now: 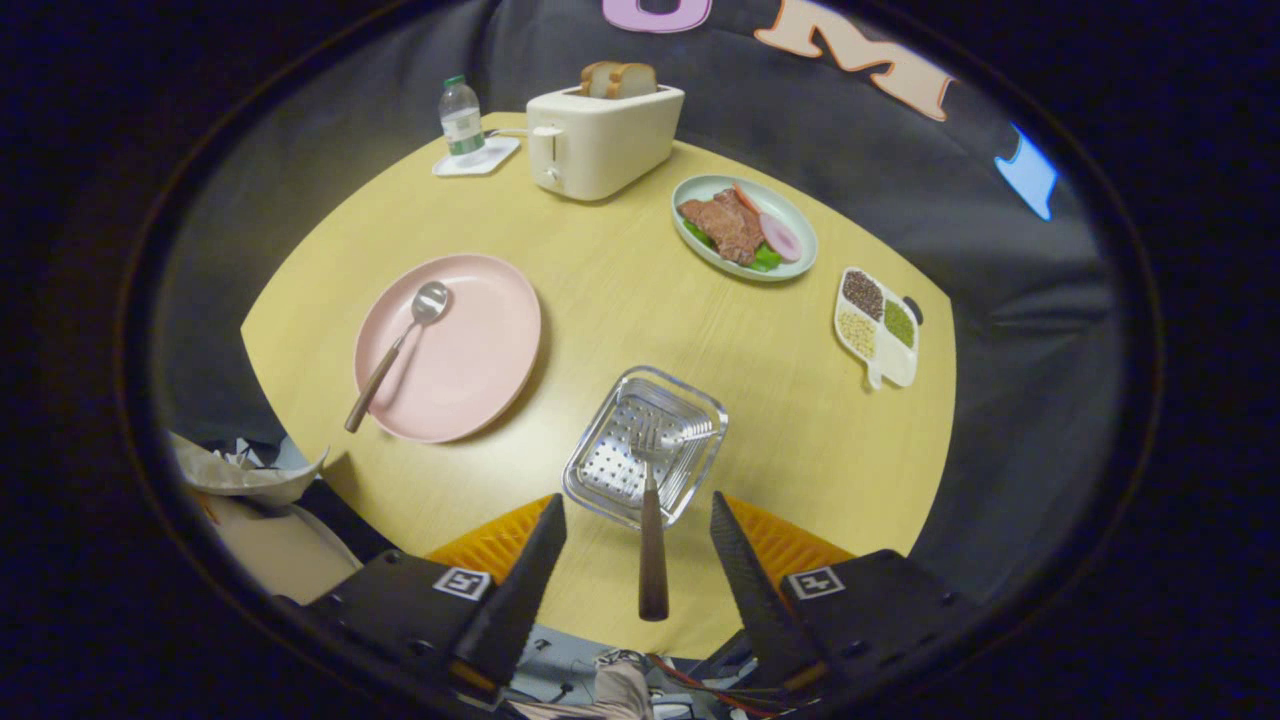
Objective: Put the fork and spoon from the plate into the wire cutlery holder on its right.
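Hovering over the near edge of the round yellow desk (pixel 600 300), the tool (pixel 640 545) has its 2 fingers (pixel 530 570) spread wide apart and pressing on nothing. Between those fingers lies the fork (pixel 652 520), its brown wooden handle running toward the camera without touching either one, its metal prongs reaching into the wire cutlery holder (pixel 645 445) just ahead of the fingertips. That holder is a shiny metal basket with a perforated bottom, standing on the desk. Ahead and to the left of the tool, a pink plate (pixel 470 360) carries the spoon (pixel 395 350), bowl pointing away and wooden handle sticking out over the plate's near rim. Farther beyond, a cream toaster (pixel 600 145) holds 2 slices of bread (pixel 620 80), and left of it a small water bottle (pixel 461 118) stands on a white coaster (pixel 478 158). Ahead and to the right sits an oval dish (pixel 790 265) with meat and vegetables, and right of that a divided white tray (pixel 878 325) of grains.
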A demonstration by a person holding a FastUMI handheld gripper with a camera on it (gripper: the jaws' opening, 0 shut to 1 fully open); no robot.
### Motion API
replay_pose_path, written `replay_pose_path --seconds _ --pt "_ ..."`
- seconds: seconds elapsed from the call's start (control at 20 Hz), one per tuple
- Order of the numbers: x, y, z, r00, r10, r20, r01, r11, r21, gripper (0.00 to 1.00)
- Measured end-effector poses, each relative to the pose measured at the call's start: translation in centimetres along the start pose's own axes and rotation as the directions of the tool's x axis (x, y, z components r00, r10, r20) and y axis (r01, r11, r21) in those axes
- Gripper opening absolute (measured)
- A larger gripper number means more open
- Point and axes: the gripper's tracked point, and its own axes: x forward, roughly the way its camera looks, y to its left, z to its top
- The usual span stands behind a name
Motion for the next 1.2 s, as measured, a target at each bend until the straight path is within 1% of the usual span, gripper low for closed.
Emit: replay_pose_path --seconds 0.1,0.2,0.35,0.45,0.6,0.75,0.85,1.0,1.15,1.2 --pt "-0.6 1.2 1.1 0.998 0.0 0.071 -0.003 0.999 0.032 0.69" --pt "-1.3 2.7 2.5 0.987 -0.001 0.161 -0.009 0.998 0.063 0.82" --pt "-2.6 4.4 4.4 0.956 -0.038 0.292 0.003 0.993 0.122 1.0" --pt "-3.4 5.5 5.6 0.925 -0.068 0.374 0.008 0.987 0.159 1.0" --pt "-4.4 7.8 6.8 0.888 -0.084 0.453 -0.01 0.979 0.202 0.99" --pt "-4.6 9.2 7.0 0.867 -0.138 0.48 0.03 0.974 0.226 0.99" --pt "-4.6 10.7 7.7 0.85 -0.156 0.504 0.036 0.97 0.24 0.99" --pt "-3.8 13.3 8.4 0.838 -0.148 0.525 0.013 0.968 0.251 0.99" --pt "-1.8 15.9 8.8 0.833 -0.134 0.537 -0.003 0.969 0.246 1.0" --pt "-1.0 16.8 8.8 0.836 -0.122 0.535 -0.013 0.97 0.242 1.0"
